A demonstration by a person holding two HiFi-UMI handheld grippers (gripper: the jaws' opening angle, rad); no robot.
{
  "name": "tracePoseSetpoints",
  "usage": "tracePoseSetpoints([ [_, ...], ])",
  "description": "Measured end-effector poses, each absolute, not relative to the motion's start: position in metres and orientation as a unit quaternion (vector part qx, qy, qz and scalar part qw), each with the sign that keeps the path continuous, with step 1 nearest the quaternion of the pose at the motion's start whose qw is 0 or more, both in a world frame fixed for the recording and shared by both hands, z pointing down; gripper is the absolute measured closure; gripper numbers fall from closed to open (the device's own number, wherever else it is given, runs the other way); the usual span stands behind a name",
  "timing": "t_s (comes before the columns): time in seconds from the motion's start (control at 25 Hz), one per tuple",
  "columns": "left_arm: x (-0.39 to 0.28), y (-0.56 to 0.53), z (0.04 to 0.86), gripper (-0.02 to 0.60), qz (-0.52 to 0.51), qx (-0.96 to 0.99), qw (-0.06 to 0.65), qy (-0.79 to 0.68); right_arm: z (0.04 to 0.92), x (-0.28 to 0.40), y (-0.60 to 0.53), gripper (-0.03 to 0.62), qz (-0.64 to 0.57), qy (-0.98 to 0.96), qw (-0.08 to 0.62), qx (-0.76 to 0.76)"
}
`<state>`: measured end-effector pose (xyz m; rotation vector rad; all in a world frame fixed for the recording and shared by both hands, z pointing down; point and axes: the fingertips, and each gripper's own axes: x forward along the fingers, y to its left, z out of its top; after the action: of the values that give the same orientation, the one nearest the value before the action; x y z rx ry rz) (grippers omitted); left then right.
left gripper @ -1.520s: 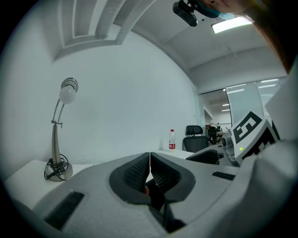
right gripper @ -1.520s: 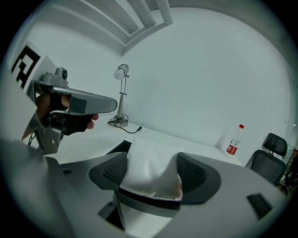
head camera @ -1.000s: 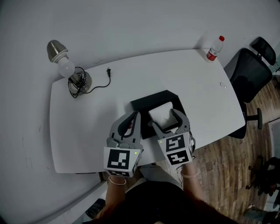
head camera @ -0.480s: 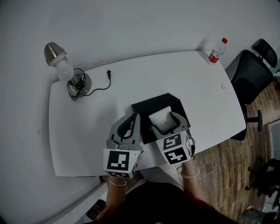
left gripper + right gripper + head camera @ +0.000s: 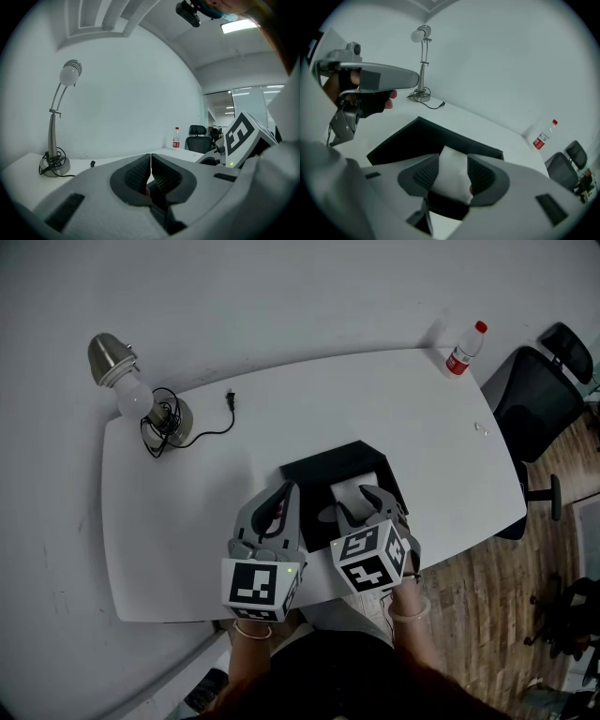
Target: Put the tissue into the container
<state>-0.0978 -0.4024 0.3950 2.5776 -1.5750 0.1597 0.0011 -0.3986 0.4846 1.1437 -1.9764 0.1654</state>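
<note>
A white tissue pack [image 5: 352, 489] sits at the black container [image 5: 314, 468] near the table's front edge. My right gripper [image 5: 359, 503] reaches over the container's right half, and its jaws are closing with the tissue between them. In the right gripper view both pads touch the sides of the tissue [image 5: 451, 180], held by my right gripper [image 5: 453, 162] just above the container [image 5: 415, 140]. My left gripper [image 5: 284, 495] hovers left of the container, shut with nothing in it. The left gripper view shows my left gripper [image 5: 151, 165] with its pads pressed together.
A desk lamp [image 5: 122, 382] with a coiled cord and loose plug [image 5: 231, 397] stands at the table's far left. A red-capped bottle [image 5: 464, 345] stands at the far right corner. A black office chair [image 5: 539, 395] sits beyond the right edge.
The right gripper's jaws, wide around the tissue before, have narrowed onto it. The left gripper has stayed in place, shut.
</note>
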Motion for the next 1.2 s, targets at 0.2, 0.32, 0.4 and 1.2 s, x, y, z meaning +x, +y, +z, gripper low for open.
tracePoseSetpoints([
  [0.2,-0.102,-0.399,0.394,0.554,0.051,0.849,0.058,-0.523,0.484,-0.002,-0.397,0.362,0.068,-0.793,0.408,0.447],
  [0.32,-0.104,-0.394,0.392,0.554,0.052,0.848,0.056,-0.525,0.479,-0.003,-0.394,0.364,0.073,-0.8,0.388,0.452],
  [0.4,-0.105,-0.39,0.39,0.554,0.052,0.847,0.054,-0.527,0.473,-0.004,-0.392,0.367,0.073,-0.804,0.37,0.459],
  [1.2,-0.103,-0.324,0.359,0.554,0.04,0.845,0.018,-0.532,0.424,0.0,-0.342,0.453,0.039,-0.817,0.29,0.497],
])
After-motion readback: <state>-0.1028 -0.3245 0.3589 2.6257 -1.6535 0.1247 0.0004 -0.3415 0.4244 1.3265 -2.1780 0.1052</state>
